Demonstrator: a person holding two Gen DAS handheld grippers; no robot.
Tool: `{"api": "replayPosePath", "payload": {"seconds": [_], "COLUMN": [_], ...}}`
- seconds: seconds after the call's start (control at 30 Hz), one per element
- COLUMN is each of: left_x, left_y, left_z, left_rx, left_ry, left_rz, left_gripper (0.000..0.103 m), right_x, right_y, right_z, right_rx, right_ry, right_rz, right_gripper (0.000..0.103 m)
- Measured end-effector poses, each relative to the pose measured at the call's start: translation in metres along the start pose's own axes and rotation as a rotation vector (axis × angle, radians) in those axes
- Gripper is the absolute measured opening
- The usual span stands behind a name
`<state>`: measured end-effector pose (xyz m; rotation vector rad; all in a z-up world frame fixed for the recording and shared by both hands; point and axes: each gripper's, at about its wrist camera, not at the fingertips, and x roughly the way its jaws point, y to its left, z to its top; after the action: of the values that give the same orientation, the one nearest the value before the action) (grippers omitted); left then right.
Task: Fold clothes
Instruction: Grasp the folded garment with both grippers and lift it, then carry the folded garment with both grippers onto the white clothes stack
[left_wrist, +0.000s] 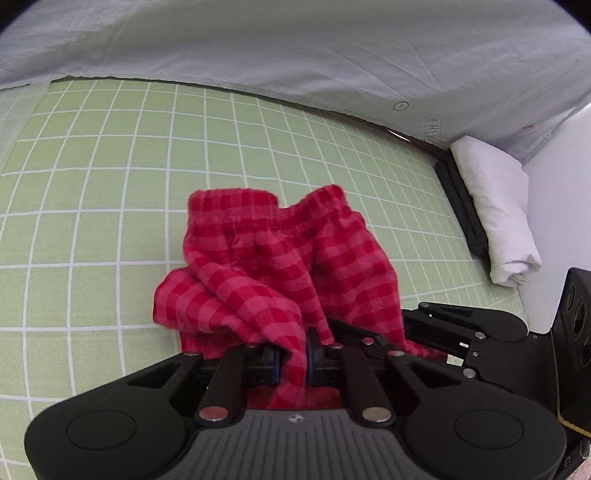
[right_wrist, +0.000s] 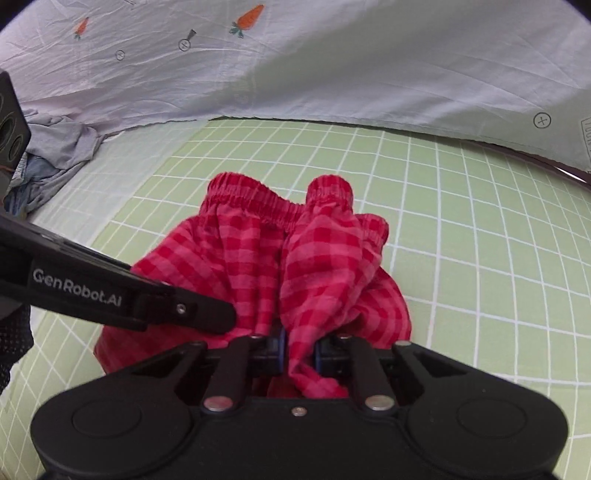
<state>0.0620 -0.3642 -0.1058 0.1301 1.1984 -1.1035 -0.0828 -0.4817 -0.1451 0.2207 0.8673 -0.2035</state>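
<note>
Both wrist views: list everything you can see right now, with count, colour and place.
shorts: one, red check, bunched mid-bed, elastic waistband at the far end
green sheet: one, white grid, under the shorts
pale blue sheet: one, carrot print, along the far edge
white cloth: one, rolled, at the bed's right edge
grey-blue clothes: one pile, far left
left gripper: black, shut on the shorts
right gripper: black, shut on the shorts

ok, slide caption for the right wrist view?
Right gripper shut on bunched red gingham shorts over the green grid sheet.
</note>
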Motion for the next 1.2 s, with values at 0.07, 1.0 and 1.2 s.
{"api": "replayPosePath", "payload": {"seconds": [0.07,1.0,1.2], "left_x": [-0.012,-0.004,-0.018], "left_y": [-0.018,-0.192,-0.196], "left_z": [-0.013,-0.15,-0.167], "left_rx": [0.038,0.164,0.222], "left_ry": [-0.01,0.05,0.074], "left_rz": [0.005,-0.141,-0.154], "left_gripper": [0.012,0.012,0.013], "right_x": [-0.017,-0.195,-0.213], "right_y": [0.008,-0.041,-0.036], "right_z": [-0.007,-0.165,-0.18], "right_rx": [-0.005,0.125,0.244], "right_ry": [-0.023,-0.083,-0.072], "right_rz": [-0.005,-0.275,-0.316], "right_gripper": [0.014,0.015,0.015]}}
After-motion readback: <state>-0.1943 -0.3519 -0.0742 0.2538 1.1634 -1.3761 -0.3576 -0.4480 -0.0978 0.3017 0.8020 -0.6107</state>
